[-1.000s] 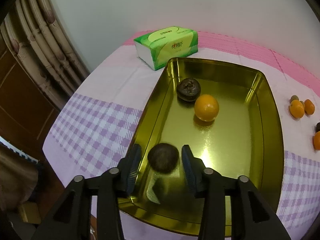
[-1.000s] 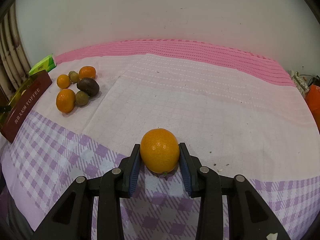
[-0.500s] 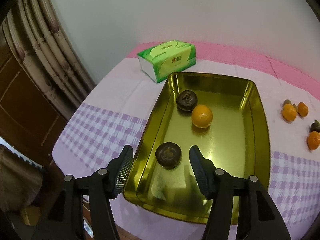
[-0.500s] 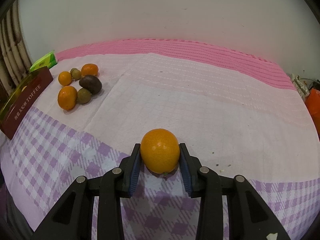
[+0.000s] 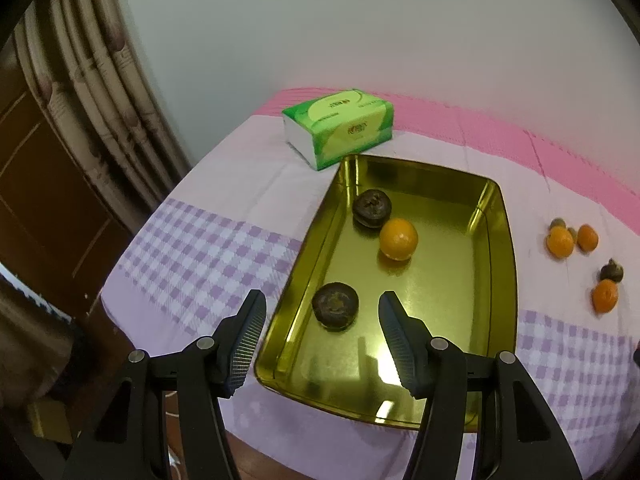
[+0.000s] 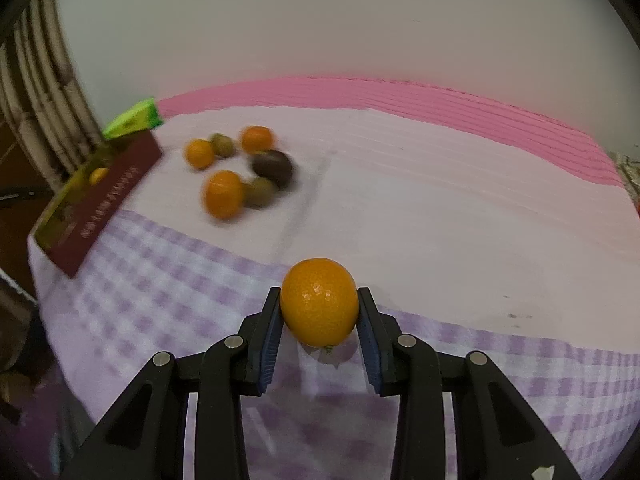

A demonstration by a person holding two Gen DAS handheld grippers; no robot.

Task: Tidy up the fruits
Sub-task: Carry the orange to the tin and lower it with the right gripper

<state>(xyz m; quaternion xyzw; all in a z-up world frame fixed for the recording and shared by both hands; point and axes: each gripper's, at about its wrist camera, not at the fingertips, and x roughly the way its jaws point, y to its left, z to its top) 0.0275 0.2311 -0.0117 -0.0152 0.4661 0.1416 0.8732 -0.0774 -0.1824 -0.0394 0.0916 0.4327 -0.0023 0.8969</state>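
Hovering over the near end of the gold tray (image 5: 496, 280), left hand-held gripper (image 5: 320, 334) released, jaws spread wide with nothing pressed between the pads. Lying on the tray floor just beyond those fingertips, one dark brown fruit (image 5: 335, 304), apart from both pads. Farther back in the same tray, a second dark fruit (image 5: 372, 207) touching an orange (image 5: 398, 239). Beyond the tray's far left corner, a green tissue pack (image 5: 340, 126) on the counter (image 5: 224, 184), covered in a pink and purple-checked cloth. Clenched on a large orange (image 6: 319, 302), right hand-held gripper (image 6: 319, 336), both blue pads pressed against its sides, fruit raised above the checked cloth. Waiting in a loose cluster on the counter to the left, blurred: three small oranges (image 6: 223, 194), two greenish fruits and a dark one (image 6: 273, 167), near the tray's red outer wall (image 6: 108, 204).
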